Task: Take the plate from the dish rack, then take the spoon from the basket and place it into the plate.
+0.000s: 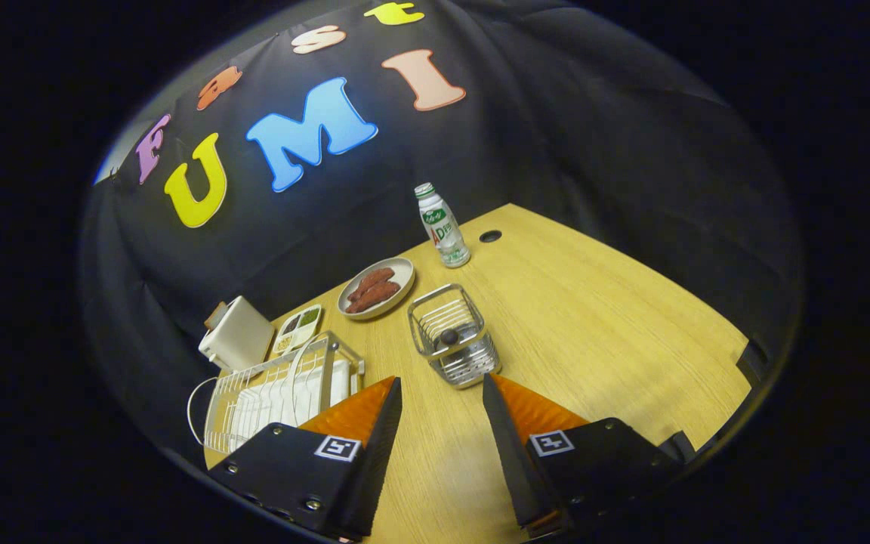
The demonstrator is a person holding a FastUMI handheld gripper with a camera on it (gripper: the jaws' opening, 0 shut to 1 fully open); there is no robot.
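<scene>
- Gripper [441, 387]: lower centre of the frame, fingers spread wide with bare wooden table [593, 317] between them, holding nothing.
- Dish rack [280, 393]: white wire rack at lower left, just beyond the left finger; a white plate [300, 375] stands upright in it.
- Basket [452, 335]: small metal wire basket at centre, just ahead of the right fingertip; a dark rounded spoon end [448, 335] shows inside, the rest too small to make out.
- Round dish of sausages [376, 288]: beyond the basket, toward upper left.
- Bottle [442, 226]: upright, upper centre, near the table's far edge.
- Sectioned snack tray [297, 329] and white box [236, 333]: left of centre, behind the rack.
</scene>
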